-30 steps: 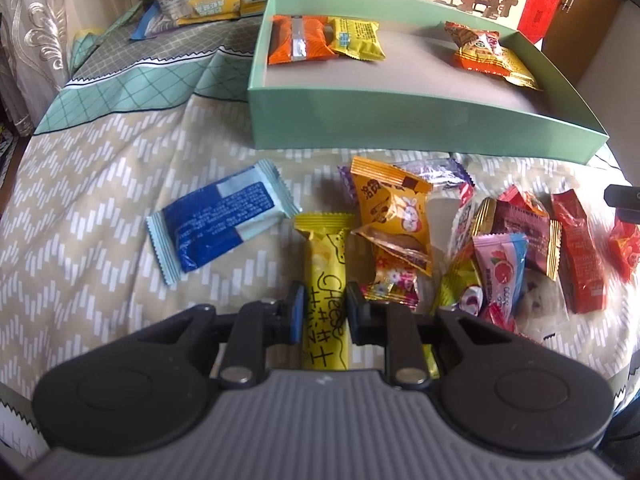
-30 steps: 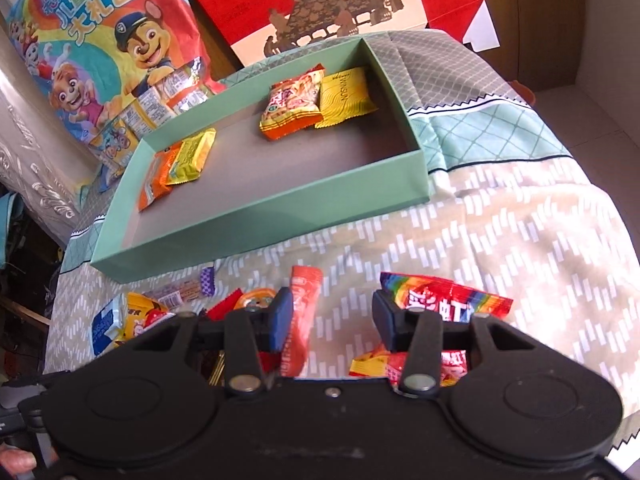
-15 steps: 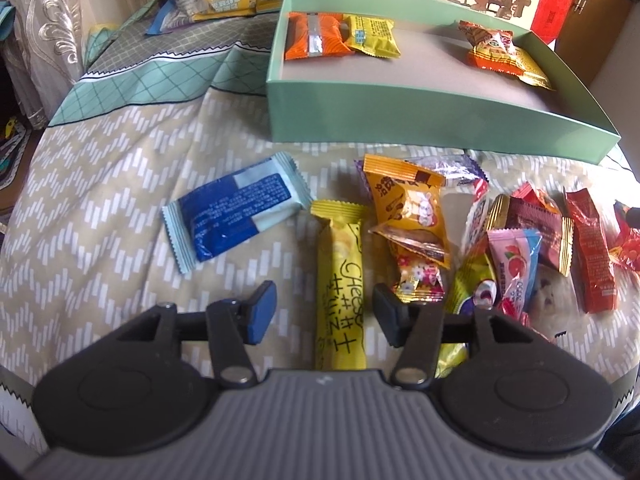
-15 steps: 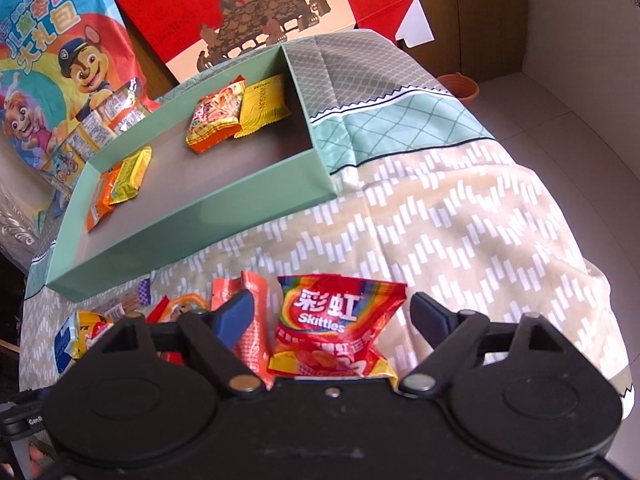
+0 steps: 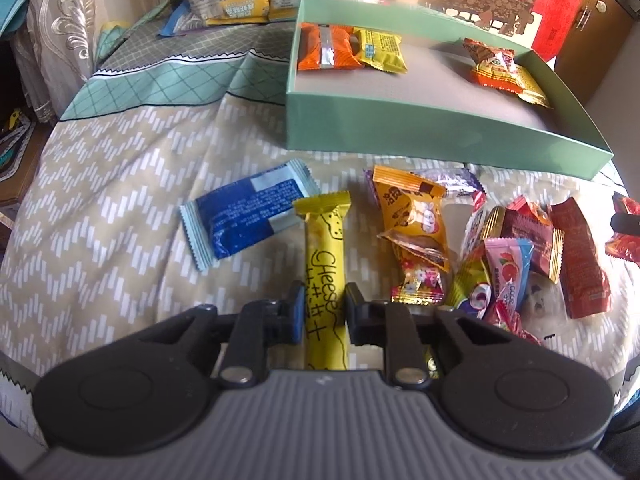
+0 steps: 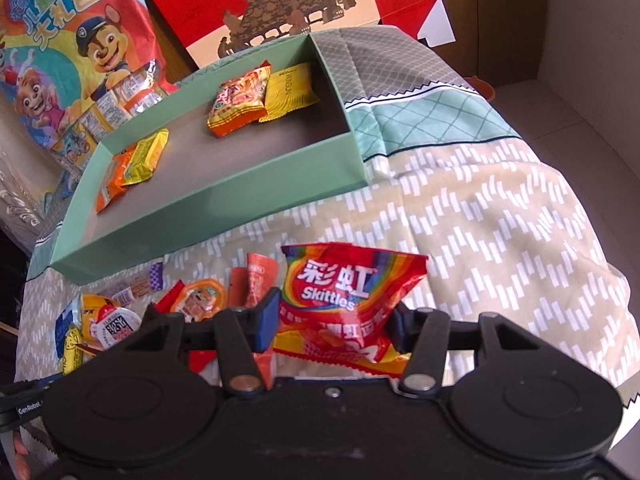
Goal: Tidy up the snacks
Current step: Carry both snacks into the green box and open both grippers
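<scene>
left wrist view: left tongs (image 5: 323, 307) angled down, closing on the cheese stick (image 5: 325, 264); right tongs (image 6: 334, 320) closing around skittles bag (image 6: 344, 300)

Cheese bar (image 5: 325, 276): near end hidden under the gripper body, 6 o'clock. Skittles bag (image 6: 348, 300): bottom edge tucked behind the housing. Red wrapper (image 5: 626, 224) cut off by frame edge at 3 o'clock. Pile by the pink candy (image 5: 507, 268) overlaps, lower wrappers partly covered. Cartoon bag (image 6: 60, 52) cropped at 10 o'clock. Print on blue pack (image 5: 250, 210) too small to read.
</scene>
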`<state>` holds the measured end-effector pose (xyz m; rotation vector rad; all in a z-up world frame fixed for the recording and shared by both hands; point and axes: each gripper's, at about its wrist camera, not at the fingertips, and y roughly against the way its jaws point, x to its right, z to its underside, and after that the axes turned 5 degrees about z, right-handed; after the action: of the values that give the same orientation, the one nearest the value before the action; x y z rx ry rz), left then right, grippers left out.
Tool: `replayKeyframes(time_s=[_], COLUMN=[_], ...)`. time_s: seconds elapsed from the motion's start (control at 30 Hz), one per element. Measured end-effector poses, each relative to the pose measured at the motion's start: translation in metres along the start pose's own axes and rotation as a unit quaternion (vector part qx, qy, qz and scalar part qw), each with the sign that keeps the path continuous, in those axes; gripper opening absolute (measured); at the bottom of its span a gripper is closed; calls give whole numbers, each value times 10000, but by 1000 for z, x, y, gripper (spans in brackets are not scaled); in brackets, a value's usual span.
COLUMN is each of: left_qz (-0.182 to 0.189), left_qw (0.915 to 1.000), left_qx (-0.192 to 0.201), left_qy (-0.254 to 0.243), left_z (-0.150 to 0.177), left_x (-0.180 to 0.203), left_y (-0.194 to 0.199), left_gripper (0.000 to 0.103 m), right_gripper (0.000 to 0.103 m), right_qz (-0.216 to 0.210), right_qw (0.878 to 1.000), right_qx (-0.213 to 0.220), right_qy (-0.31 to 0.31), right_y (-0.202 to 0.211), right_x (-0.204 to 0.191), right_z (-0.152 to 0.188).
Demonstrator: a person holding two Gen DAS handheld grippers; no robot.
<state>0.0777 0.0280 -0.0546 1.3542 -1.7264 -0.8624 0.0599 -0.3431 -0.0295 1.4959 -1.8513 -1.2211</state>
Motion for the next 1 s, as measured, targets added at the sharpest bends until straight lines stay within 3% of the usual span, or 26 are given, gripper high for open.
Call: replayKeyframes(time_s=[0.13,0.27,0.47,0.6,1.0], left_qz=[184,260,269,250,133], left_qw=[9995,9985,9964,9967,9989], left_qx=[237,488,777,756,399], left_qy=[84,51,-191,-153,-198], left_z=[-19,-56,-127,-164,-180], left_x=[-5,-4,13,20,8], left_y=[20,27,7,-20,-75], left_gripper=[20,20,20,20,22], right_gripper=[52,52,52,52,56], right_qz=[-288,-751,-1265,-1479,-1625], right_qw=[9991,9963,9892,9858,9804], right_qx=[198,115,-87,-315,-919], right_qy=[249,397,730,733,620], right_y=[14,9,-17,-44,-115], right_x=[-20,-53,-117,-152,-186], right_z=[-14,-40,-77,-97,-107])
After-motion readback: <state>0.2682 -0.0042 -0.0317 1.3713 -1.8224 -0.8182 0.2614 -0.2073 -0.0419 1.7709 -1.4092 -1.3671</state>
